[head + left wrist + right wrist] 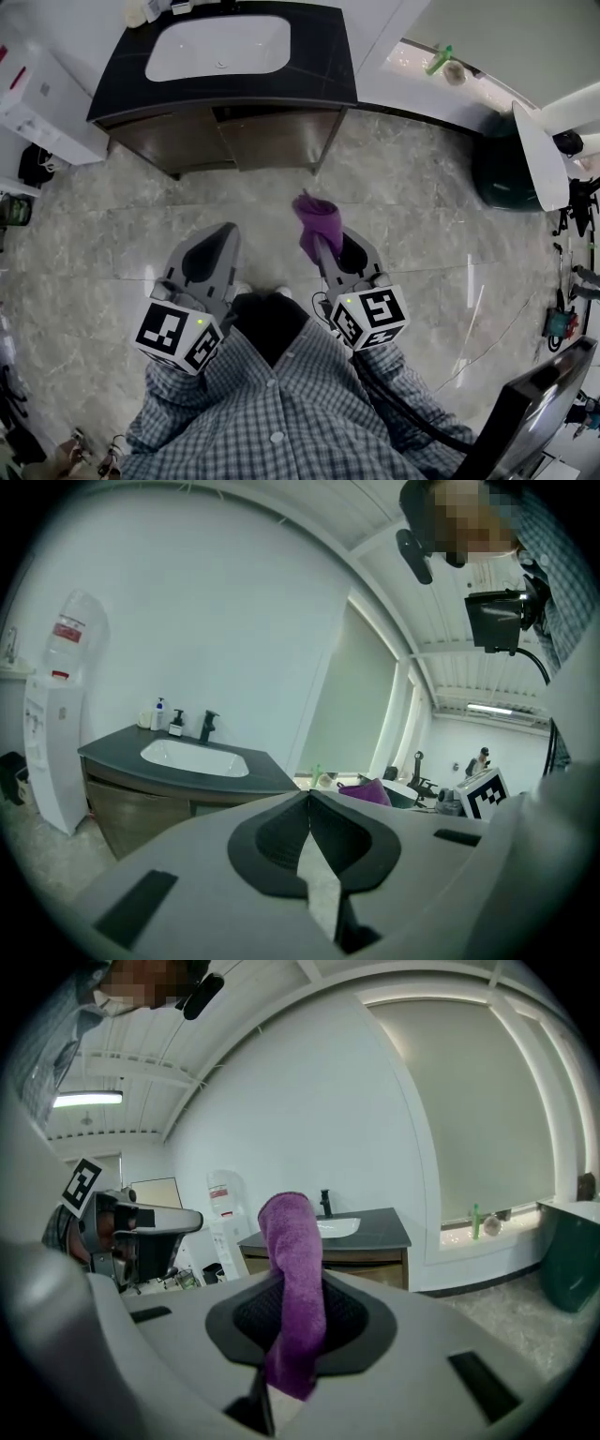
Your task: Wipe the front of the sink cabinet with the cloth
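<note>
A person stands back from the sink cabinet [253, 141], the right gripper [326, 251] clamped on a purple cloth [316, 223] that sticks up toward the cabinet, well short of its wooden front. The left gripper [223, 234], beside it, has its jaws pressed together on nothing. Wiping appears not yet begun: the approach and every pass across that front are left to do.

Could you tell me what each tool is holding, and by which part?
The right tool grips the purple cloth about mid-length, one end standing above the jaws. The left tool is shut and empty.
</note>
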A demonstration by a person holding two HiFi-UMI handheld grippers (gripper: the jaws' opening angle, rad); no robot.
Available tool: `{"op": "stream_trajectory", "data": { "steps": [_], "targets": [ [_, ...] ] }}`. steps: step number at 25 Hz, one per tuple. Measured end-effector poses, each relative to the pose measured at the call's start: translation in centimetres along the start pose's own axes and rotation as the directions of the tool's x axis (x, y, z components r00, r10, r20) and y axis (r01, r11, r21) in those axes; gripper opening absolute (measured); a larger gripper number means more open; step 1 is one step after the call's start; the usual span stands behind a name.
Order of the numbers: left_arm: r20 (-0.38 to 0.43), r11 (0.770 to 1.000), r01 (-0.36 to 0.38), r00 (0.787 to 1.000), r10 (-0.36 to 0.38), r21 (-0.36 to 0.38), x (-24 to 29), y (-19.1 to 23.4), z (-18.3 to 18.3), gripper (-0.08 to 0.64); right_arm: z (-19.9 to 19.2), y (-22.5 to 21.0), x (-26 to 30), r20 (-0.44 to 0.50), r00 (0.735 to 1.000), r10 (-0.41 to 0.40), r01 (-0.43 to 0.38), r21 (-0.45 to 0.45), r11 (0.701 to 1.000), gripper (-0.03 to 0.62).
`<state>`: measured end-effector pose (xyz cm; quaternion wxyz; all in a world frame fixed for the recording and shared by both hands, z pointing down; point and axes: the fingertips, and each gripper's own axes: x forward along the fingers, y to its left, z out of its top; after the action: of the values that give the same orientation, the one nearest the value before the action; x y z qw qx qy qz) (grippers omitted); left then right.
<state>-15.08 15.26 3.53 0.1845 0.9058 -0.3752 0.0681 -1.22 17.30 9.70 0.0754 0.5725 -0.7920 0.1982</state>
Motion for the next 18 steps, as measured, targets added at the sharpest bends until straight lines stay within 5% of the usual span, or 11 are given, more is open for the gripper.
{"op": "stream_trajectory", "data": {
  "steps": [18],
  "targets": [
    [0.013, 0.999, 0.044, 0.999, -0.044, 0.016, -0.8, 2.0, 1.6, 0.011, 1.5, 2.5, 1.7, 0.02, 1.0, -0.019, 0.019, 0.031, 0.999, 0.077]
  ]
}}
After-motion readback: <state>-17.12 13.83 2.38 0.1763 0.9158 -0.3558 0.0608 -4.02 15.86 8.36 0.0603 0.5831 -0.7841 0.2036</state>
